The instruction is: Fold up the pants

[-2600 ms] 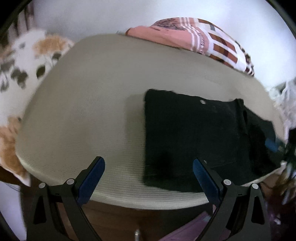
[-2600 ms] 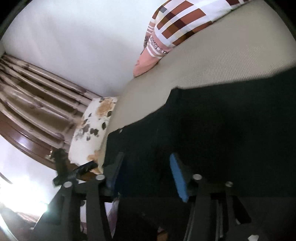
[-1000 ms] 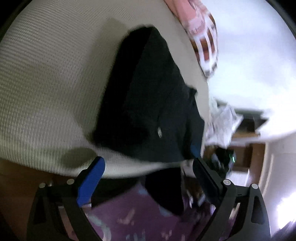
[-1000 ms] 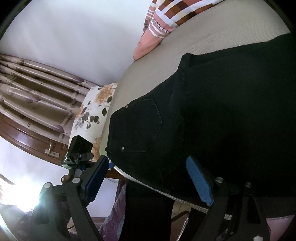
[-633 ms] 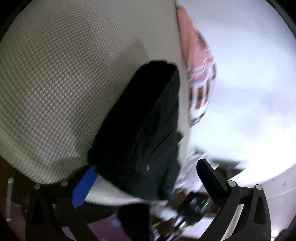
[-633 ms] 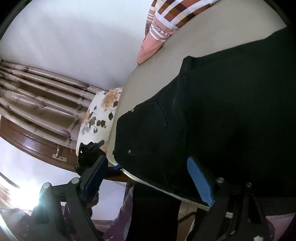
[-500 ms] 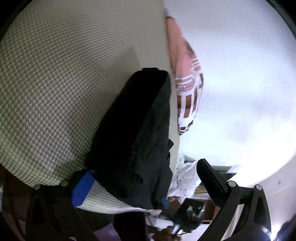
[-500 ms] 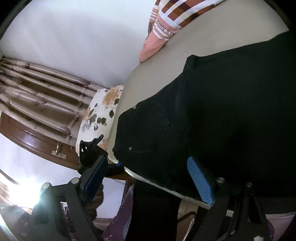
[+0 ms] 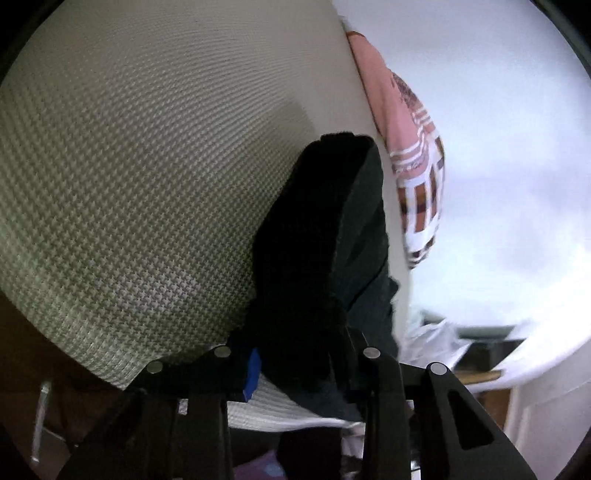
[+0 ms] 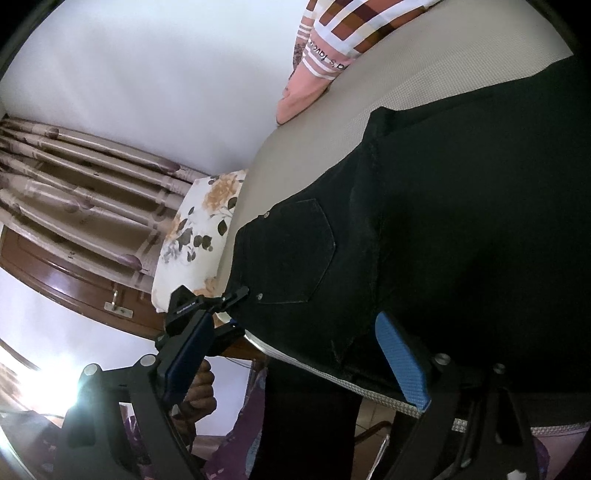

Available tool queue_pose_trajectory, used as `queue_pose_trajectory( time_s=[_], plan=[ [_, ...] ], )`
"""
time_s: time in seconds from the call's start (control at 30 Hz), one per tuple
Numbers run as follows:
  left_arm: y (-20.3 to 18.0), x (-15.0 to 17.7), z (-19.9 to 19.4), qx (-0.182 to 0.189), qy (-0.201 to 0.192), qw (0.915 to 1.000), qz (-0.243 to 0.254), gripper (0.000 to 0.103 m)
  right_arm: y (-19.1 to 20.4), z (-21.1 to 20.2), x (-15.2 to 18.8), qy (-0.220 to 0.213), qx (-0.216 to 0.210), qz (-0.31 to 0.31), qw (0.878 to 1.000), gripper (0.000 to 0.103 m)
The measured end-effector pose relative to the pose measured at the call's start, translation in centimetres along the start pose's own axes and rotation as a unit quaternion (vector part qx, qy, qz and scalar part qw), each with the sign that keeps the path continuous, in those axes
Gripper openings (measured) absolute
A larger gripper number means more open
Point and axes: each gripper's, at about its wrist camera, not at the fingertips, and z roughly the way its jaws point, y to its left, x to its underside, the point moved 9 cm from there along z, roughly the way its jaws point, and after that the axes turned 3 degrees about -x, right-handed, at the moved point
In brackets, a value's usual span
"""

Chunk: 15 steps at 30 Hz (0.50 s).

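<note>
- Black pants (image 10: 461,206): dark denim-like fabric, lying folded on the woven beige surface, near its front edge.
- Back pocket (image 10: 295,254): faces up, pentagonal, with small metal rivets at its corners; it sits at the corner nearest the floral cushion.
- Near corner (image 9: 306,325): bunched and raised off the surface in the left wrist view.
- One part of the pants (image 10: 306,417) hangs below the surface's front edge.

The pants (image 10: 461,221) are lying on the bed (image 9: 147,166), one part hanging over its near edge. A striped cloth (image 10: 351,33) is resting at the far edge, and a pillow (image 10: 199,236) is sitting left of the pants
</note>
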Motion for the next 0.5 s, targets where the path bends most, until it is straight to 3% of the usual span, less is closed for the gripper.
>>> queue_pose_trajectory(
  time_s=[0.03, 0.17, 0.27, 0.33, 0.37, 0.43, 0.47, 0.5],
  plan=[
    [-0.1, 0.0, 0.1, 0.004, -0.002, 1.0, 0.001, 0.036, 0.0, 0.0, 0.0, 0.0, 0.0, 0.0, 1.0, 0.088],
    [-0.8, -0.3, 0.2, 0.042, -0.009, 0.9988, -0.022, 0.064, 0.0, 0.0, 0.0, -0.001, 0.0, 0.0, 1.0, 0.088],
    [-2.1, -0.3, 0.5, 0.035, -0.016, 0.9992, 0.0, 0.082, -0.1, -0.1, 0.2, -0.001, -0.001, 0.0, 1.0, 0.089],
    [-2.6, -0.4, 0.7, 0.018, -0.02, 0.9994, 0.023, 0.083, 0.0, 0.0, 0.2, -0.001, -0.002, 0.001, 1.0, 0.089],
    [-2.7, -0.3, 0.7, 0.012, -0.021, 0.9992, 0.032, 0.081, -0.1, -0.1, 0.2, -0.002, -0.003, 0.002, 1.0, 0.089],
    [-2.0, -0.3, 1.0, -0.011, -0.014, 0.9992, 0.037, 0.052, -0.1, -0.1, 0.2, -0.003, -0.006, 0.004, 1.0, 0.089],
    [-1.3, -0.3, 1.3, -0.017, -0.006, 0.9994, 0.03, 0.027, -0.1, -0.1, 0.1, -0.004, -0.007, 0.006, 1.0, 0.089],
    [-0.8, -0.3, 1.4, -0.011, -0.001, 0.9998, 0.019, 0.027, -0.2, -0.1, 0.1, -0.004, -0.007, 0.006, 1.0, 0.089]
  ],
)
